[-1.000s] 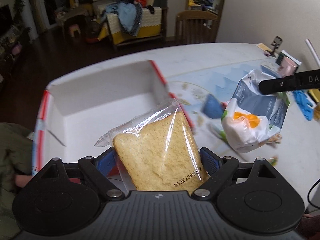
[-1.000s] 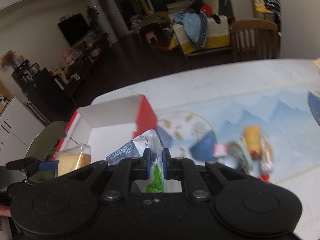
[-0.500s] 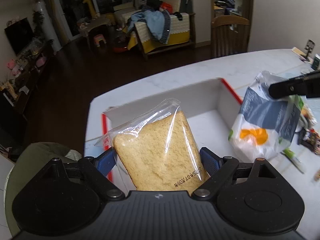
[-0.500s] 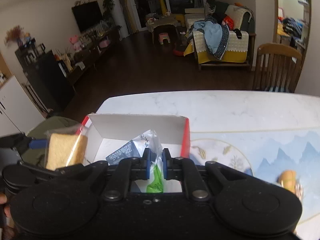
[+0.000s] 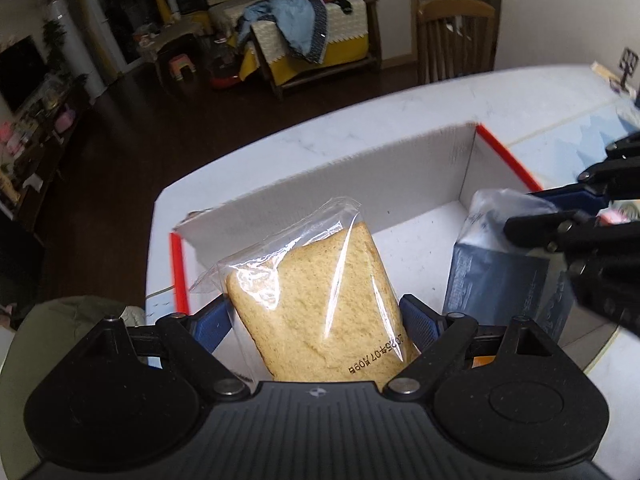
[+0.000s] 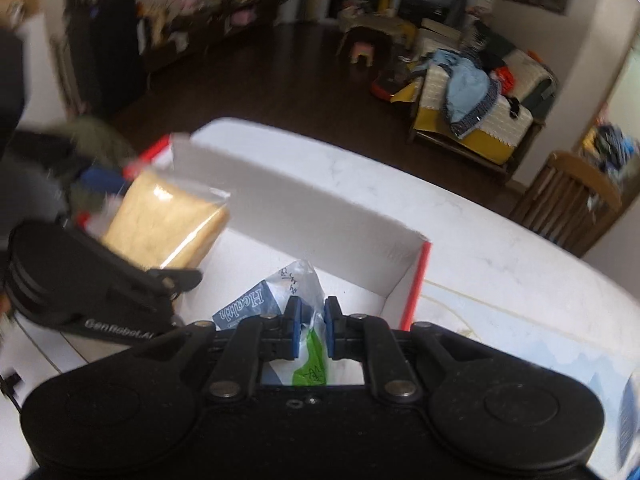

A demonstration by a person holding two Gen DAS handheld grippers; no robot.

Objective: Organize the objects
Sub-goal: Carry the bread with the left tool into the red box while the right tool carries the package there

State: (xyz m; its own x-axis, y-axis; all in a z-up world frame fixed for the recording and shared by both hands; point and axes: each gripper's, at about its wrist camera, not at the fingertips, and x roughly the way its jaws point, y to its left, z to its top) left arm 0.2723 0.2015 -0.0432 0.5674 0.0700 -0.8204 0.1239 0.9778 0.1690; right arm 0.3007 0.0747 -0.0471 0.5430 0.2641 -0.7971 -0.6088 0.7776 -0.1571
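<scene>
My left gripper (image 5: 314, 316) is shut on a slice of bread in a clear bag (image 5: 320, 304), its blue pads pressing both sides, held over the white cardboard box with red edges (image 5: 352, 184). My right gripper (image 6: 311, 326) is shut on the top of a blue, white and green plastic snack bag (image 6: 256, 304), which hangs inside the box (image 6: 320, 224) near its right wall. In the left wrist view that snack bag (image 5: 496, 280) and the right gripper (image 5: 532, 224) hang to the right of the bread. In the right wrist view the bagged bread (image 6: 168, 220) sits upper left.
The box stands at the corner of a white marble table (image 5: 400, 120), whose edge drops to a dark floor. A blue-patterned mat (image 6: 520, 340) lies right of the box. A wooden chair (image 5: 456, 36) stands behind the table. A green-clad person (image 5: 52, 328) is at the left.
Both grippers moved left with their loads. The bread and the snack bag now hang over the box's inside, and the snack bag has come closer to the bread.
</scene>
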